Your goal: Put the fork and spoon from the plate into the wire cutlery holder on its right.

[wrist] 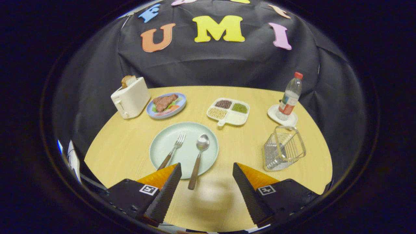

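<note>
A pale green plate point(169, 143) lies on the round wooden table just ahead of my fingers. On it rest a fork point(174, 149) on the left and a spoon point(199, 156) on the right, both with brown handles pointing toward me. The spoon's handle end sticks out over the plate's rim, between my fingers. The wire cutlery holder point(283, 148) stands to the right of the plate, tilted a little, with nothing seen inside. My gripper point(206, 169) hovers open above the table's near part, holding nothing.
Beyond the plate sit a white toaster point(130, 97) with bread, a blue plate of food point(165, 104), and a white divided dish point(228, 111) of beans. A water bottle point(290, 96) stands on a white coaster behind the holder.
</note>
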### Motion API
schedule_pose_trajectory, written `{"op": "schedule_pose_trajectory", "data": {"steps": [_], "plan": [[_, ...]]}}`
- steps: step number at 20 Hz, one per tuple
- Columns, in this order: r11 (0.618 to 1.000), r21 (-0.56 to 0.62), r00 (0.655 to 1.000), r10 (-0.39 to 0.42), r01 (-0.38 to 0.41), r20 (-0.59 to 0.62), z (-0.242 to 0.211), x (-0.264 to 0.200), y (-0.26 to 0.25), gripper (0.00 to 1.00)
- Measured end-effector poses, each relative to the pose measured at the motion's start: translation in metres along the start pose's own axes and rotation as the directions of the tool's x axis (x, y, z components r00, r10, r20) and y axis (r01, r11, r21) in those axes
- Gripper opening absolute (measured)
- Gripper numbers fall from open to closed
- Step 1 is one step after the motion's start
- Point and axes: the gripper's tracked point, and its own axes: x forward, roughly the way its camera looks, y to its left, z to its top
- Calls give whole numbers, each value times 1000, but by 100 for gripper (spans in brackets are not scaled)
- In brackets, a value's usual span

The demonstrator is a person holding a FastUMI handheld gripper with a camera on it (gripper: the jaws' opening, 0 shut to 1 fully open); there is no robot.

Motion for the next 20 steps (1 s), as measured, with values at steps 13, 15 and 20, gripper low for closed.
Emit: {"op": "schedule_pose_trajectory", "data": {"steps": [13, 15, 20], "plan": [[999, 9, 924, -36, 42, -380, -57, 48, 15, 81], [998, -32, 907, -58, 49, -417, -58, 54, 13, 77], [996, -30, 890, -94, 90, -447, -51, 63, 5, 45]]}}
